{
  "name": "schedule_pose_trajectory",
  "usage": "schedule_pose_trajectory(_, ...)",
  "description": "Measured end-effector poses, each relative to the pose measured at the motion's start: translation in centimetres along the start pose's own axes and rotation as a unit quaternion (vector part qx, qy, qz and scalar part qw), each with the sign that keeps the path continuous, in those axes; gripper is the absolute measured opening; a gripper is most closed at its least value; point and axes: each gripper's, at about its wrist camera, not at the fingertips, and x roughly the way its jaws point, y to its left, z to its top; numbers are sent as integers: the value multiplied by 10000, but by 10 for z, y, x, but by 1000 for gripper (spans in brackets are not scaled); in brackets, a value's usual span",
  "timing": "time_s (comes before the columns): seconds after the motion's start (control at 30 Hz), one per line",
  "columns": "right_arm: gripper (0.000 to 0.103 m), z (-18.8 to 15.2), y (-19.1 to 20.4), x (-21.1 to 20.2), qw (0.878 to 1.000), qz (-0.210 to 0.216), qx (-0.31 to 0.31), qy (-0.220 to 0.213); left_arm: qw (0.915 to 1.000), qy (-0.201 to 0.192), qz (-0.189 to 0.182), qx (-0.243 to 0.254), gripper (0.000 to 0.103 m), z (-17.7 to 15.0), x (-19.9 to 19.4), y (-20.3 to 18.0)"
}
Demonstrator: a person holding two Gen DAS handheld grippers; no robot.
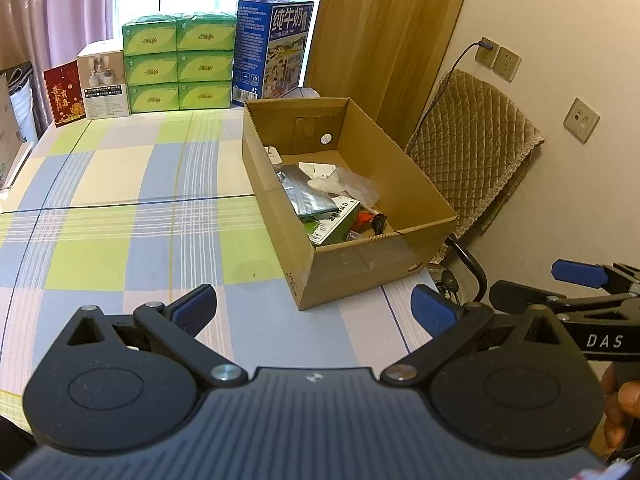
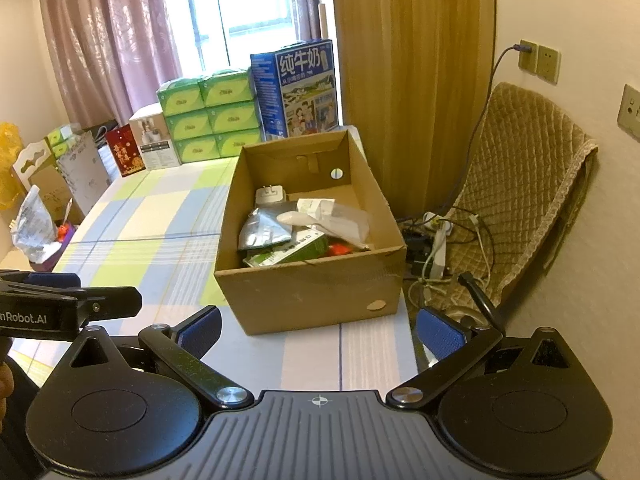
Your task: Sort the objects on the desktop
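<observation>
An open cardboard box stands on the checked tablecloth near the table's right edge. Inside lie a silver foil pouch, a green-and-white packet, a white plug adapter, clear plastic wrapping and something red. My left gripper hovers open in front of the box with nothing between its fingers. My right gripper is open too, just short of the box's near wall. Each gripper shows at the edge of the other's view.
Stacked green tissue packs, a blue milk carton, a white box and a red card line the table's far edge. A quilt-covered chair and cables stand right of the table.
</observation>
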Motion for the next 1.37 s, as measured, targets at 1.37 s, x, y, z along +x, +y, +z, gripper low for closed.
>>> schedule_pose_trajectory(1.37, 101, -1, -5, 4, 10000, -31, -5, 46, 9999, -110, -96, 62, 102, -2, 1, 0)
